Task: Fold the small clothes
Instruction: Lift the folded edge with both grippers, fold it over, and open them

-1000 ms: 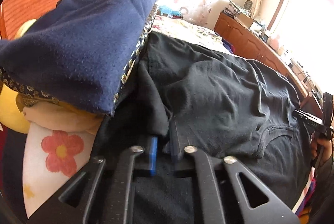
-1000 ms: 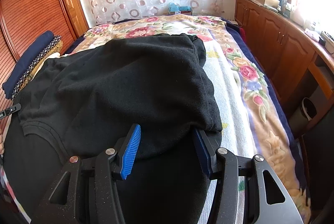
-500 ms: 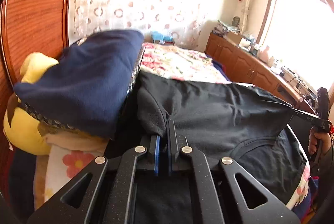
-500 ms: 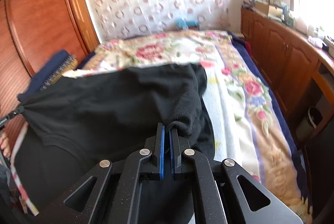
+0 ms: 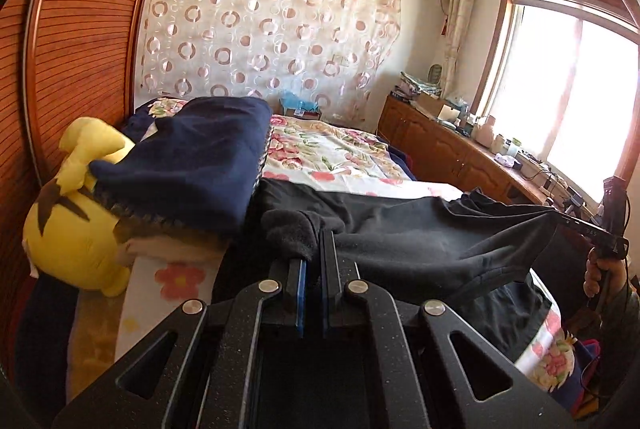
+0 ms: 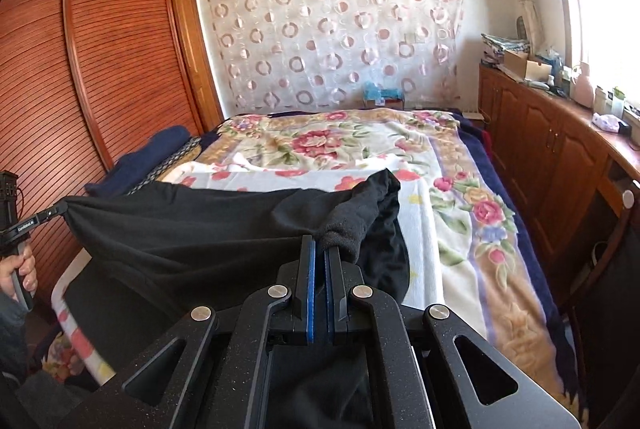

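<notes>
Both claws clamped nearly fully closed on the black fleece garment point(image 6: 192, 229), one at each end of the same edge. Left gripper point(image 5: 314, 257) pinches a bunched cuff-like corner; right gripper point(image 6: 320, 257) pinches the opposite bunched corner. Held that way the edge spans taut between them, lifted off the floral-print bed blanket point(image 6: 452, 213), so the rest hangs down toward the near side of the bed. My read: two-corner hold is there to stretch the cloth flat before laying it over for a fold. Folded navy blanket point(image 5: 192, 165) and yellow plush toy point(image 5: 68, 229) sit just left of the garment, by the slatted wooden wardrobe point(image 6: 80, 77); risk of dragging cloth onto them.
</notes>
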Motion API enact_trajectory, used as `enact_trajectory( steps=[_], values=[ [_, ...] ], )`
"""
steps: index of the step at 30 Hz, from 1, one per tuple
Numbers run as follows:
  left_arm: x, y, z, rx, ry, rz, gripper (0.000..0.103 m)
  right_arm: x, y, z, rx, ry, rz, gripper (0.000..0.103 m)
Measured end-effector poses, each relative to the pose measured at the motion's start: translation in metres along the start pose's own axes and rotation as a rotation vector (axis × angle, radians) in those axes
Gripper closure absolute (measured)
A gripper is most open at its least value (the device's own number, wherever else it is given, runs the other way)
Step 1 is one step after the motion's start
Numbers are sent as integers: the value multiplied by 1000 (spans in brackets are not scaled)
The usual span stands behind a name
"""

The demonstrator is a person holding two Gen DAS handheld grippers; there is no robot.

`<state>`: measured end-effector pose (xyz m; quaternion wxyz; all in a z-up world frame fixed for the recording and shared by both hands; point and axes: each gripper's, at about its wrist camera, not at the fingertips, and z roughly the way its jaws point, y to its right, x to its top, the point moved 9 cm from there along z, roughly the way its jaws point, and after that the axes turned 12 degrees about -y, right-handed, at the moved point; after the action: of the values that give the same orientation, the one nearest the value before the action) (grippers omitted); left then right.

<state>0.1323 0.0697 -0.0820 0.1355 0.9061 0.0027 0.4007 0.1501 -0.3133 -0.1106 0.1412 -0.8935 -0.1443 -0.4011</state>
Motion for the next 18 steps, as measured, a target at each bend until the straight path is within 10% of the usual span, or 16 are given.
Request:
enact_trajectory(
  steps=[18],
  values=[
    [-89, -22, 14, 53, -160, -36, 97, -75, 1, -8, 16, -130, 62, 99]
  ],
)
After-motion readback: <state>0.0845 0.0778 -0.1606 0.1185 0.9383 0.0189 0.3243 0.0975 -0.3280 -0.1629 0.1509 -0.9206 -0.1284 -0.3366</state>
